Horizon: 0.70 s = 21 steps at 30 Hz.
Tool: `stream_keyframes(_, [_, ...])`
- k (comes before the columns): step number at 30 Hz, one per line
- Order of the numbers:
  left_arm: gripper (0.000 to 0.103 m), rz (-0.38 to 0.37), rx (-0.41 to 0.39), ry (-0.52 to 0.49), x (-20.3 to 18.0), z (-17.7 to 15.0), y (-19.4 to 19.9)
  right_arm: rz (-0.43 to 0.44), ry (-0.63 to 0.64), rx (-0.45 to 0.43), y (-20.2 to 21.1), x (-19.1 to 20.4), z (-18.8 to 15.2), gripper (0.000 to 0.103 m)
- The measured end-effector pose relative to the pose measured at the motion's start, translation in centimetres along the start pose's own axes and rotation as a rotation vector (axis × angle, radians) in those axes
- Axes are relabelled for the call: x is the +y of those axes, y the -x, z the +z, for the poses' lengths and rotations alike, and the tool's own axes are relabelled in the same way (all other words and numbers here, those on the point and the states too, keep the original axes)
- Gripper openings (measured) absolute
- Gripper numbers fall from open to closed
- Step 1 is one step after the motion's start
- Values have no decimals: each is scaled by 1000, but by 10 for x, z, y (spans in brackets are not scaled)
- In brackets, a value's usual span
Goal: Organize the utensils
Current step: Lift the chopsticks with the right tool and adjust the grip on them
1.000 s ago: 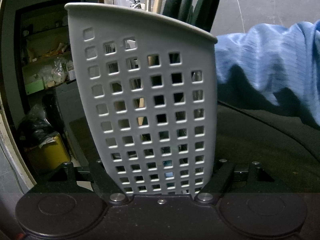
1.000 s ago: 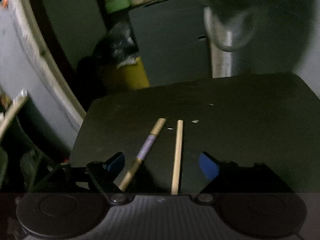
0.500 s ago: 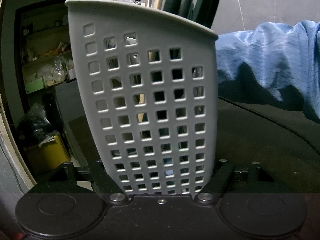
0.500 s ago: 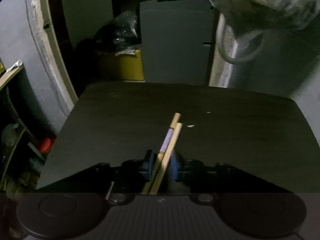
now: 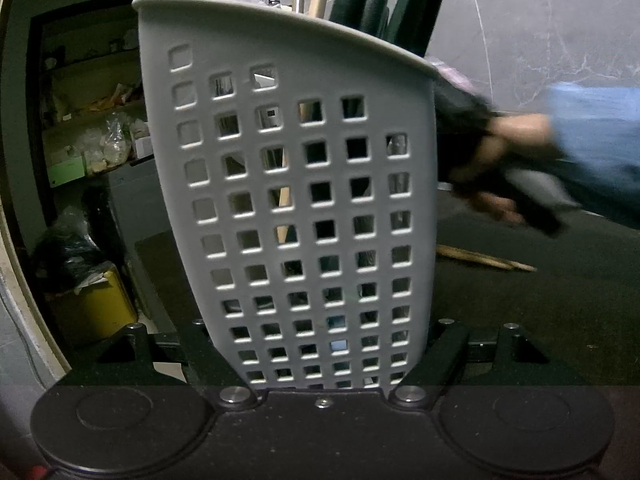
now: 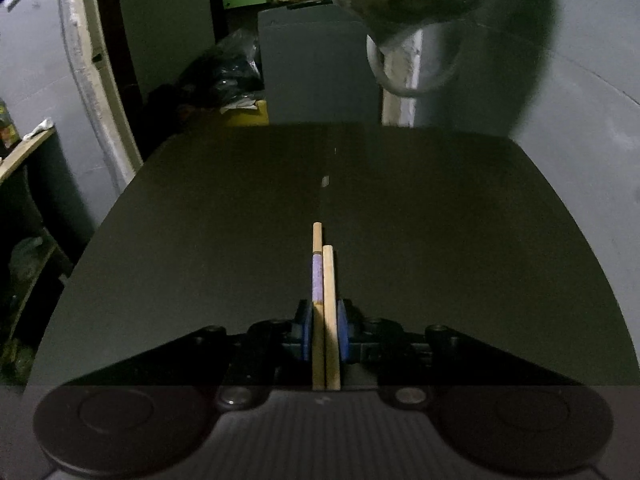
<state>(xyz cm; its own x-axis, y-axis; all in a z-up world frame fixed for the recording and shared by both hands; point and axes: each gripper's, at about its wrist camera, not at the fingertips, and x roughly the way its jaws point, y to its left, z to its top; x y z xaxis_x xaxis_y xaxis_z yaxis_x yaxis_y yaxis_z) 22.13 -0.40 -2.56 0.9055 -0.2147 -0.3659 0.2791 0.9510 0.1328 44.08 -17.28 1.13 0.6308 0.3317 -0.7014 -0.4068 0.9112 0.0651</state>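
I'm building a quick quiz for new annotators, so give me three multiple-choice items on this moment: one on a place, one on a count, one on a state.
1. Where does the grey perforated holder sit?
A. between the left tongs' fingers
B. lying flat on the far table edge
C. on the shelf behind

2. How many wooden chopsticks lie between the right tongs' blue pads?
A. one
B. two
C. four

3. In what state are the right tongs?
A. wide open above the chopsticks
B. shut on nothing
C. shut on the chopsticks

Answers
1. A: the left wrist view shows the holder upright, its base between the left tongs.
2. B: two sticks run side by side, one with a purple band.
3. C: the jaws have just been closing, and the pads press both sticks from either side.
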Motion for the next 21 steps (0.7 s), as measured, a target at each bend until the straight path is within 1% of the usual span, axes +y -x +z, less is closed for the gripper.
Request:
stream_keyframes(3, [78,1,1,0,0,0,0,13,-32,-6,32,3,-37,16])
stream_keyframes(6, [78,3,3,-1,0,0,0,17,-57,-13,56,13,-63,16])
stream_keyframes(9, [78,5,5,-5,-1,0,-1,34,-86,-19,73,20,-83,16])
stream_keyframes(14, [78,2,3,-12,-2,1,-1,59,-102,-30,89,28,-101,16])
stream_keyframes(21, [78,8,7,-8,-4,2,-1,79,-129,-59,88,32,-109,16])
